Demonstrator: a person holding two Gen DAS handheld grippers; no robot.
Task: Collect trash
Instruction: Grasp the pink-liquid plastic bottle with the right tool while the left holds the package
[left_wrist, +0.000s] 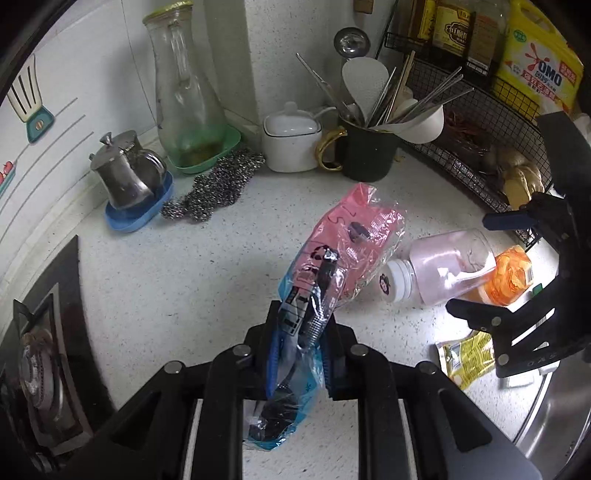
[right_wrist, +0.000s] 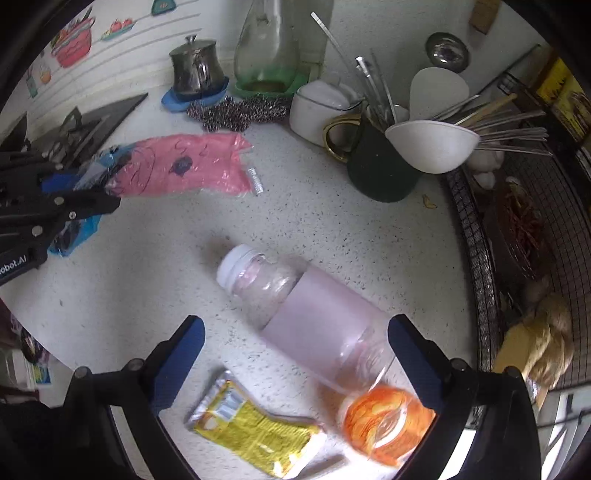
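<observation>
Nearest your left tool (left_wrist: 297, 354), the pink-and-blue plastic bag (left_wrist: 343, 240) is clamped between its pads at the bottom centre, the pink end trailing up mid-frame. Keep that pinch firm so the slack film doesn't slip. Your right tool (right_wrist: 295, 362) stands wide apart and empty over the clear bottle (right_wrist: 306, 314) lying on the desk (right_wrist: 314, 214); straddle its body squarely before closing, clear of the yellow wrapper (right_wrist: 255, 432) and orange cup (right_wrist: 384, 421) at lower right.
</observation>
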